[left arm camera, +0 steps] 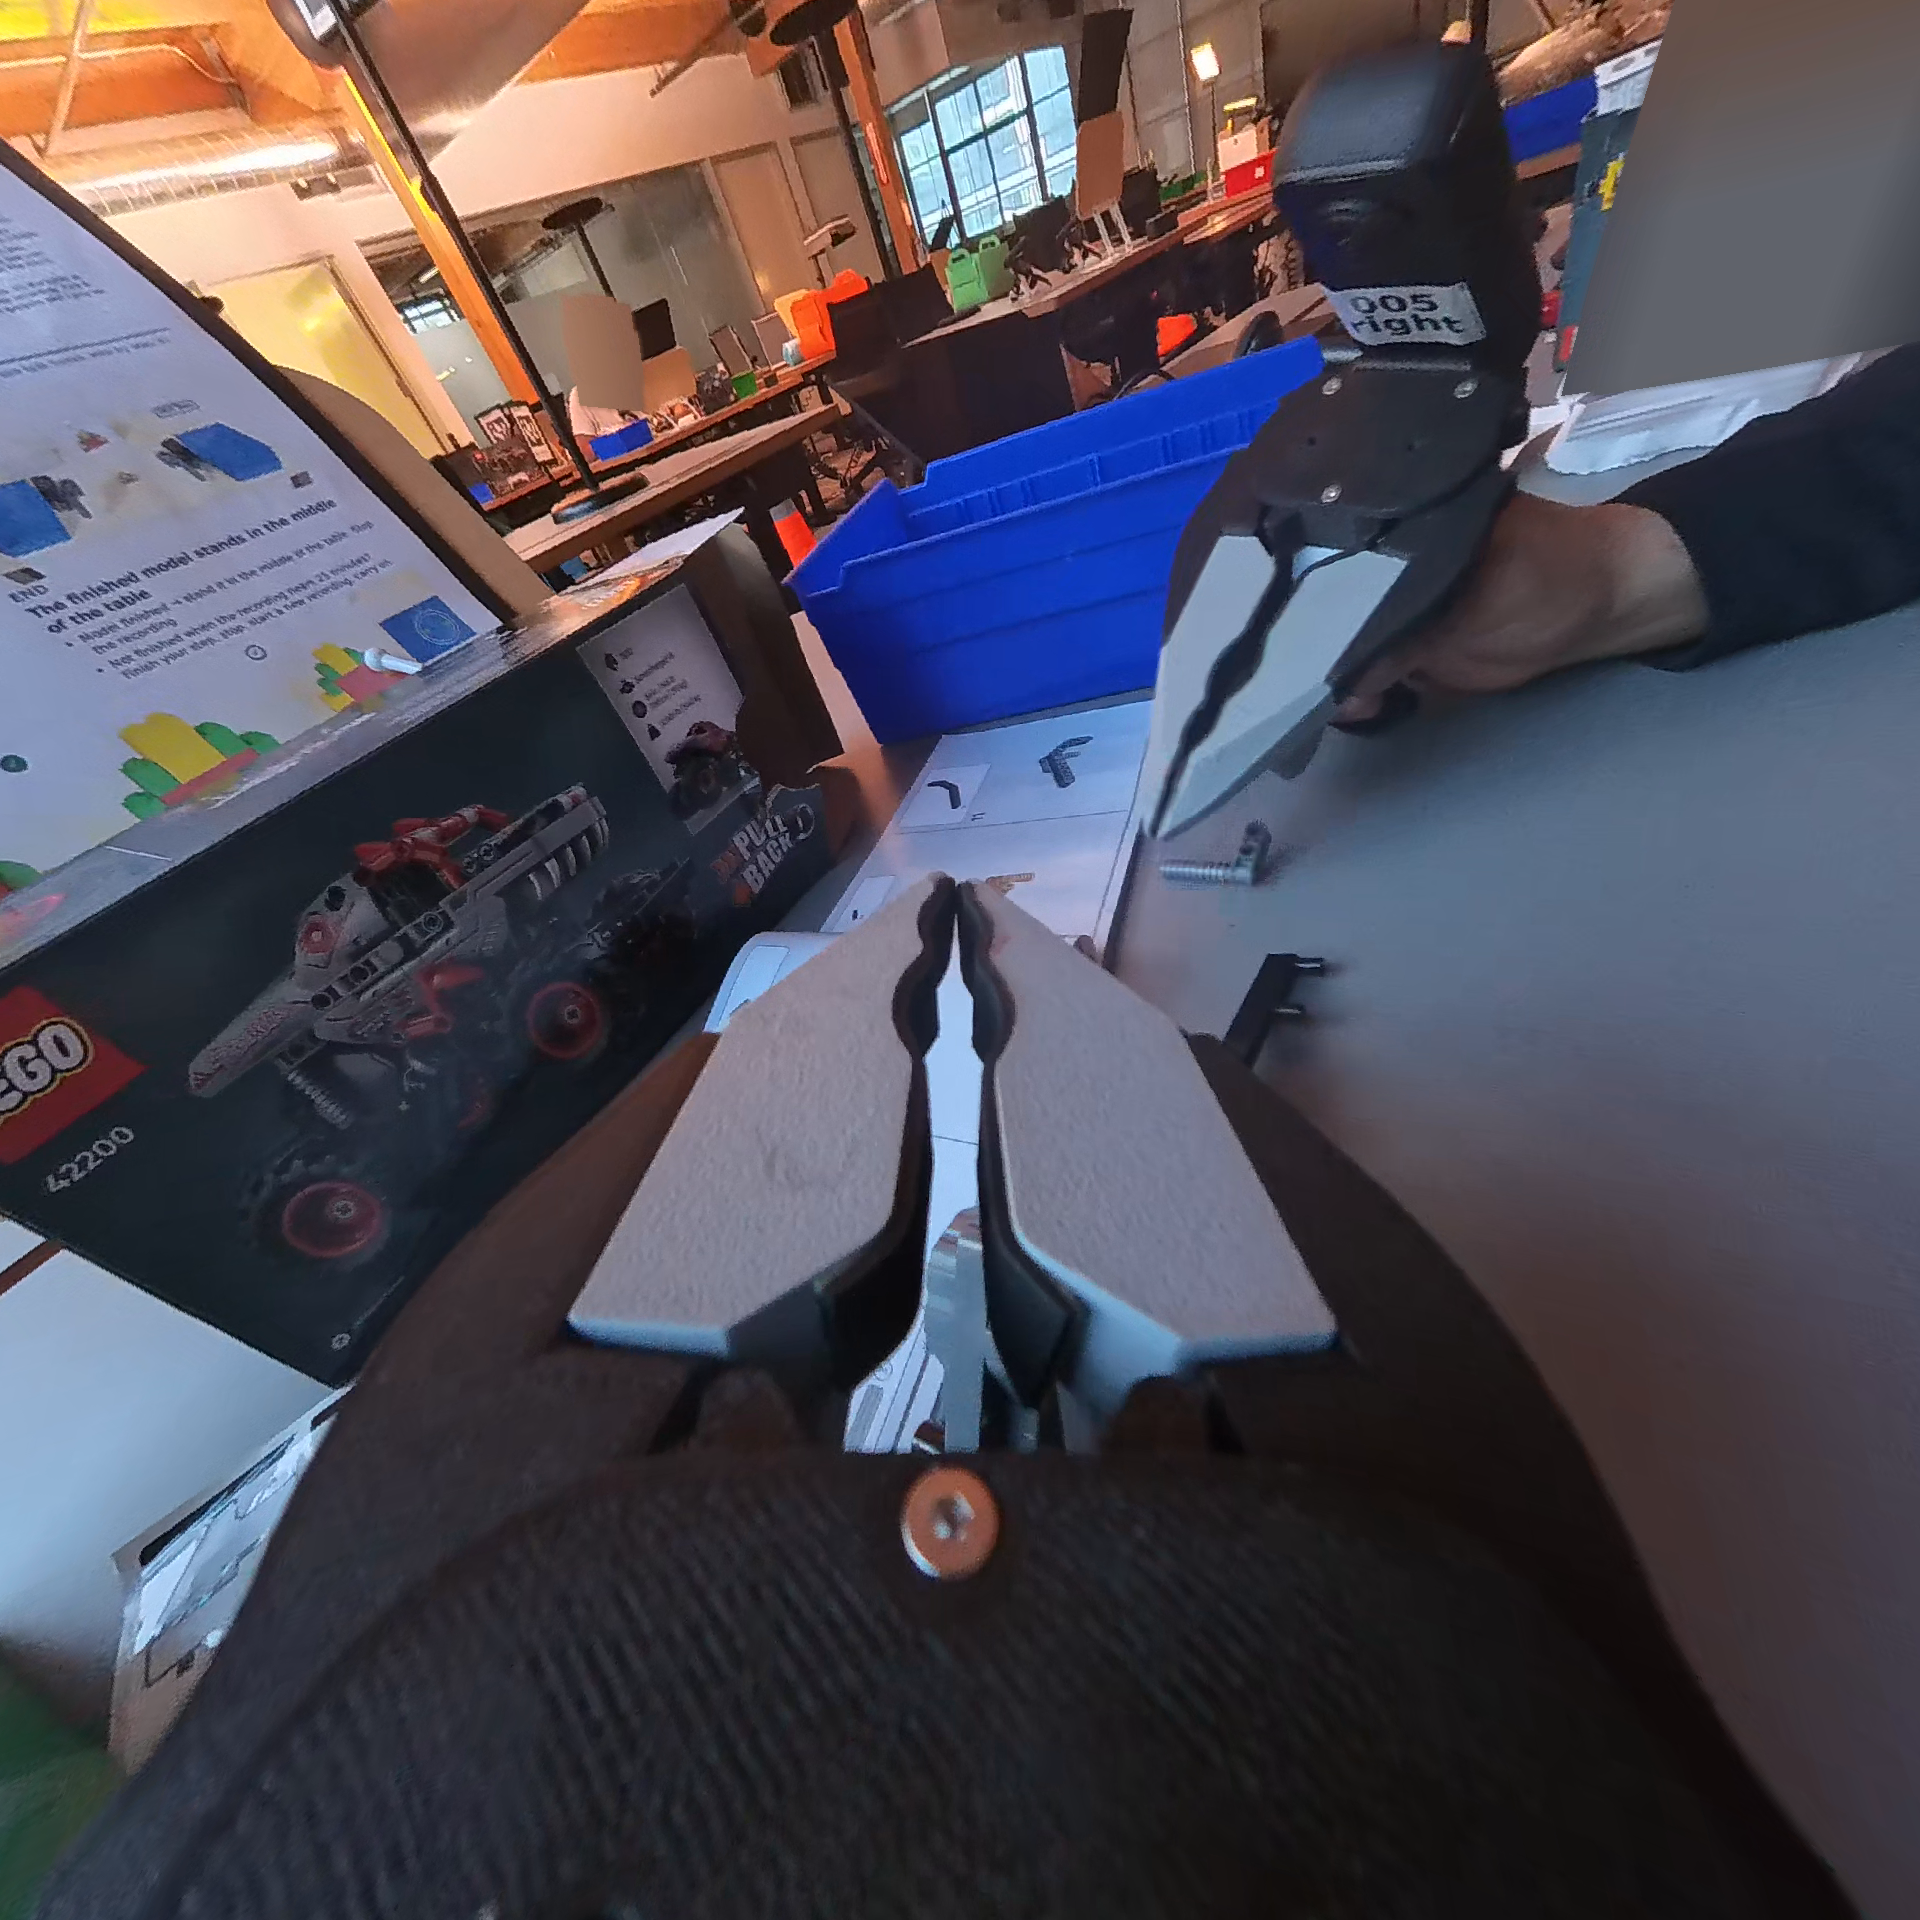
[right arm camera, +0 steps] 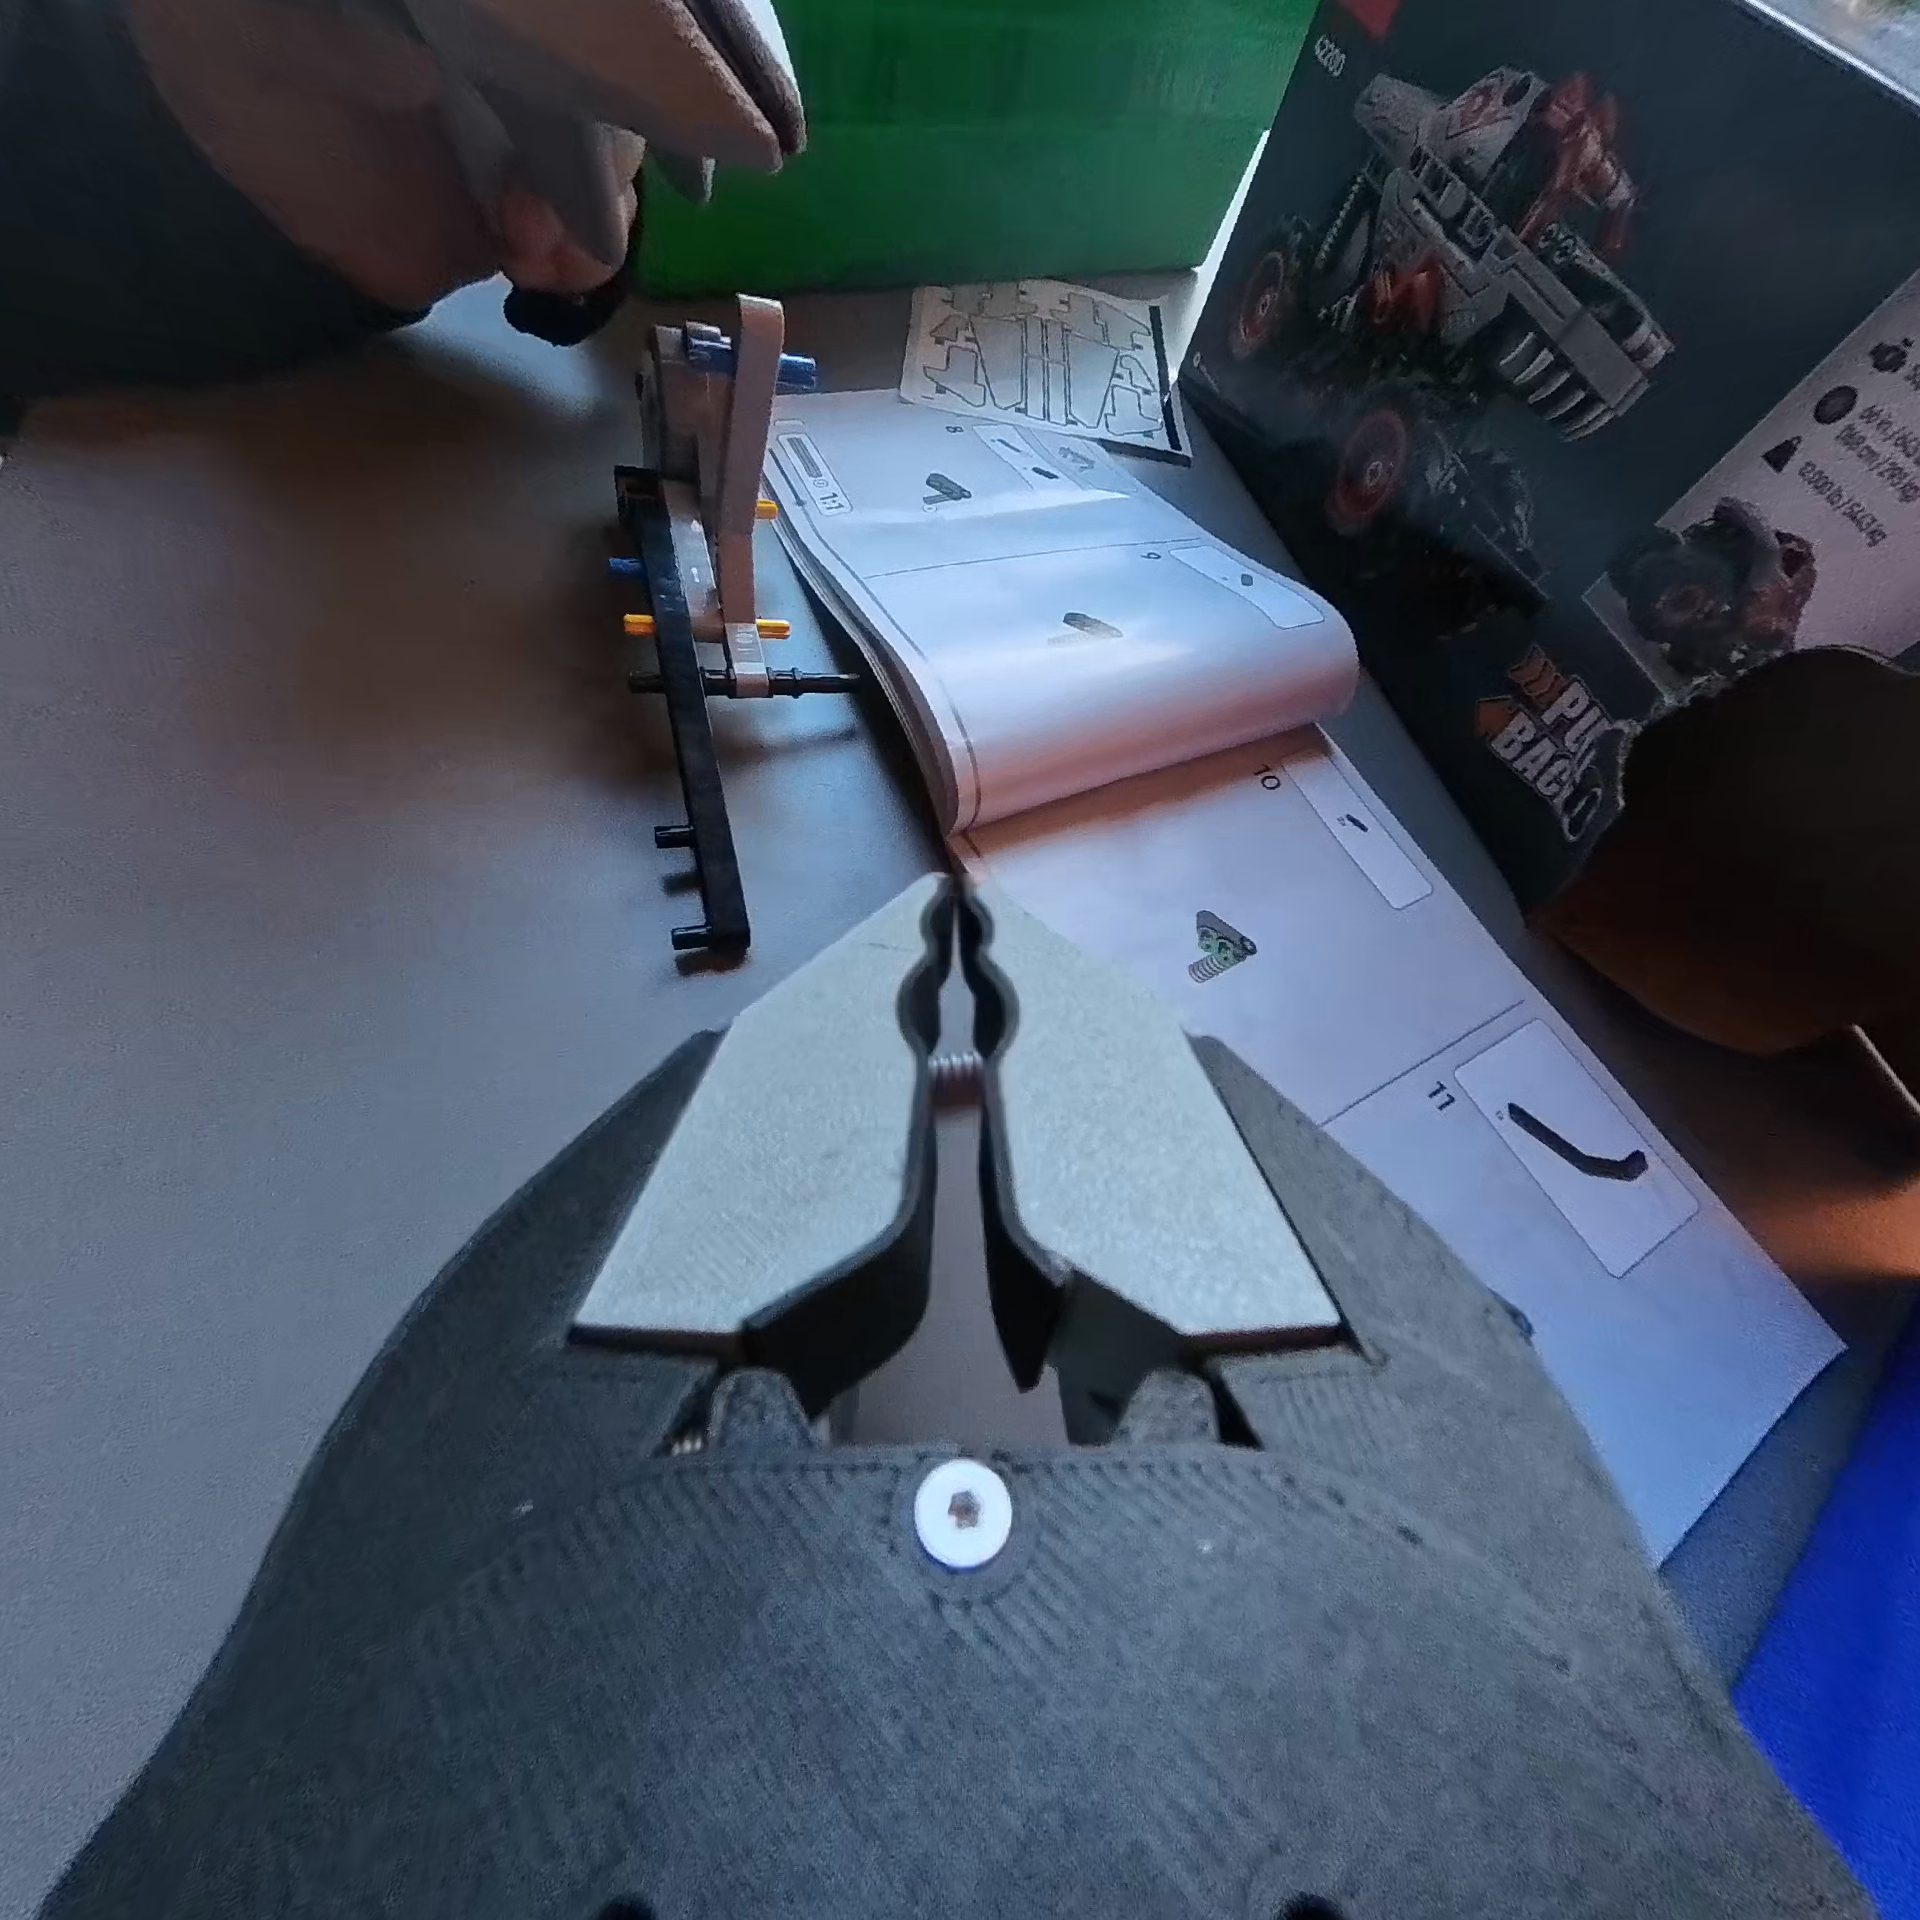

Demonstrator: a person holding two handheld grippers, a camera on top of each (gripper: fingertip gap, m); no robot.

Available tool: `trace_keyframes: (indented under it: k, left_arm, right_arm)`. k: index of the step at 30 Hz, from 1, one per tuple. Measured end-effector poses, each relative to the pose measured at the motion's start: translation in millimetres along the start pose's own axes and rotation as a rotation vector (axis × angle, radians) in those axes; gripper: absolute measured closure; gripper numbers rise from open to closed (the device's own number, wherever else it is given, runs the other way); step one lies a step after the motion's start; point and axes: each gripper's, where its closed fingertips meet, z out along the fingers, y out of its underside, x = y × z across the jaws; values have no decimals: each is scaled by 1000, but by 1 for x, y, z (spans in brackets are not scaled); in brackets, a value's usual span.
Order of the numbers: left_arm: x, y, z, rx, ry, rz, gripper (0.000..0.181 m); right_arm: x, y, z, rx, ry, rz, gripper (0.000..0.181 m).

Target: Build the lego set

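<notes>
A blue bin (left arm camera: 997, 582) sits at the far side of the grey surface (left arm camera: 1558, 1039); its inside is hidden from the left wrist view. A green container (right arm camera: 966, 135) stands at the far edge in the right wrist view, contents also out of sight. The dark set box (left arm camera: 416, 935), printed with a monster truck, stands upright beside the open instruction booklet (right arm camera: 1143, 644), and a sticker sheet (right arm camera: 1039, 364) lies flat just beyond the booklet.

The partly built model (right arm camera: 707, 551), a long black beam with grey beams and blue and yellow pins, lies on the surface touching the booklet's left edge. A small grey spring piece (left arm camera: 1216, 864) lies on the surface just below the tips of the right claw (left arm camera: 1164, 826).

The left claw (left arm camera: 956, 888) has its tips pressed together with nothing between them. The right claw's tips meet too and hold nothing.

A printed guide board (left arm camera: 156, 499) leans behind the box. Beyond lies an open workshop with long benches, windows and timber ceiling beams.
</notes>
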Motion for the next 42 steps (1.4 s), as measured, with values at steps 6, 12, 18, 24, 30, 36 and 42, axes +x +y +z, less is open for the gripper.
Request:
trace_keyframes:
  k: [6, 12, 18, 24, 30, 36, 42]
  left_arm:
    - [0, 3, 1, -14, -1, 4, 181]
    - [-4, 1, -1, 0, -13, -3, 181]
    - [-1, 3, 0, -13, -4, 13, 181]
    - [1, 9, 4, -37, 4, 13, 181]
    - [6, 6, 6, -36, 19, 43, 181]
    - [-9, -3, 8, -54, -137, -32, 181]
    - [8, -6, 6, -46, -48, -234, 181]
  right_arm:
    - [6, -3, -5, 35, 24, 26, 180]
    - [18, -10, -13, 110, 46, 115, 170]
    - [25, -10, -13, 124, 19, 196, 155]
    - [23, -9, -11, 105, 22, 182, 147]
    - [24, -4, -6, 62, 16, 193, 140]
    - [25, -7, -10, 97, 13, 205, 136]
    - [39, -7, -14, 109, 101, 154, 134]
